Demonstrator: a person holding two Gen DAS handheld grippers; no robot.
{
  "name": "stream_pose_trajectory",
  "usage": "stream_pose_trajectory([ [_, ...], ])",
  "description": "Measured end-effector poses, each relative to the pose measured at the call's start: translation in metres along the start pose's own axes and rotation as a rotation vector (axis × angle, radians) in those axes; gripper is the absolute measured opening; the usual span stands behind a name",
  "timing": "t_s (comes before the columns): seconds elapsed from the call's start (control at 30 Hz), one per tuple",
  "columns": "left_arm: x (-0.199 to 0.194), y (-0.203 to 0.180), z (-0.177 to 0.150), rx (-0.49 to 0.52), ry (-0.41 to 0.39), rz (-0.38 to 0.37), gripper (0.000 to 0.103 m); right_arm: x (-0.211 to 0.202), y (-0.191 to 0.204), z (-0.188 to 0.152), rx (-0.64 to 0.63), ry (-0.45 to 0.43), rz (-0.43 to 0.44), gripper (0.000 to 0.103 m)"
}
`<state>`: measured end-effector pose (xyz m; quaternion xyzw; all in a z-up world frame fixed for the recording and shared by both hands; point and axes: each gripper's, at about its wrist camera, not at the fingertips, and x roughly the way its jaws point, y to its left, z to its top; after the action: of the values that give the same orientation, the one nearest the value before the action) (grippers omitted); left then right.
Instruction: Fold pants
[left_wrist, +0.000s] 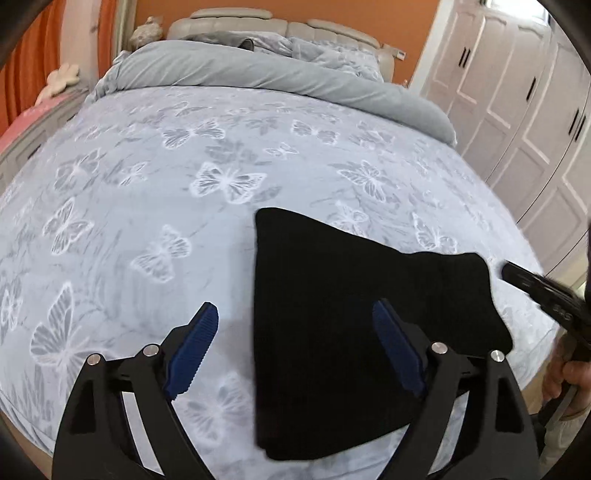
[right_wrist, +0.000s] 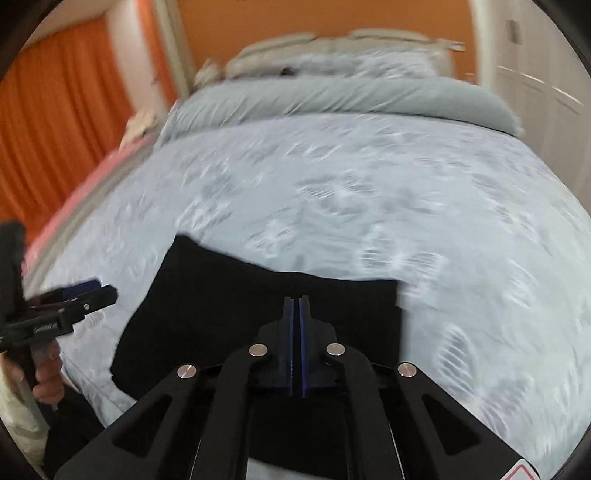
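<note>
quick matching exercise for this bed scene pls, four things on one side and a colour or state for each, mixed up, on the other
Things:
1. pants
2. left gripper
3. right gripper
4. curtain

States or colours:
A. orange
B. jaws wide apart, nothing between them
C. black, lying folded on the butterfly bedspread
D. jaws shut together, nothing between them

Pairs: 1-C, 2-B, 3-D, 4-A
</note>
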<state>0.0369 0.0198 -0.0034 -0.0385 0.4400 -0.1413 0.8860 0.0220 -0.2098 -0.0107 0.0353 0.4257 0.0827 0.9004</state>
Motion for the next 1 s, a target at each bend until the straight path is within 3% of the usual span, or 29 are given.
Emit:
stream_pose_trajectory([
  [0.03,0.004,-0.002,-0.002,0.011,0.007,0.016,0.084,0.019,-0.002,-0.001,-0.018,0.044,-0.043,0.001],
  [0.1,0.02,-0.02,-0.004,0.057,0.041,0.05,0.084,0.069,-0.032,-0.006,0.016,0.175,-0.216,0.0],
  [0.13,0.026,-0.025,-0.005,0.073,0.053,0.064,0.084,0.073,-0.048,-0.011,0.088,0.18,-0.204,0.0],
  [0.2,0.031,-0.033,-0.011,0.091,0.063,0.091,0.084,0.052,-0.041,-0.005,0.141,0.127,-0.156,0.0],
  [0.3,0.033,-0.036,-0.017,0.104,0.068,0.096,0.084,0.027,-0.023,-0.006,0.055,0.033,-0.124,0.002],
  [0.4,0.035,-0.041,-0.021,0.117,0.071,0.099,0.084,0.058,-0.042,-0.024,0.061,0.169,-0.221,0.0],
  [0.47,0.034,-0.043,-0.023,0.128,0.07,0.109,0.084,0.039,-0.045,-0.022,0.116,0.128,-0.183,0.0],
  [0.57,0.035,-0.044,-0.027,0.136,0.065,0.13,0.084,-0.001,-0.031,-0.031,0.081,0.044,-0.101,0.001],
  [0.63,0.036,-0.044,-0.029,0.14,0.066,0.145,0.084,-0.013,-0.027,-0.048,0.071,0.07,-0.047,0.004],
  [0.77,0.042,-0.044,-0.036,0.151,0.08,0.176,0.084,-0.002,-0.028,-0.081,0.046,0.181,-0.073,0.002],
  [0.93,0.042,-0.046,-0.041,0.162,0.068,0.206,0.085,-0.017,-0.031,-0.081,0.075,0.134,-0.028,0.004],
  [1.0,0.042,-0.046,-0.043,0.163,0.071,0.21,0.088,-0.014,-0.03,-0.085,0.052,0.156,-0.048,0.004],
])
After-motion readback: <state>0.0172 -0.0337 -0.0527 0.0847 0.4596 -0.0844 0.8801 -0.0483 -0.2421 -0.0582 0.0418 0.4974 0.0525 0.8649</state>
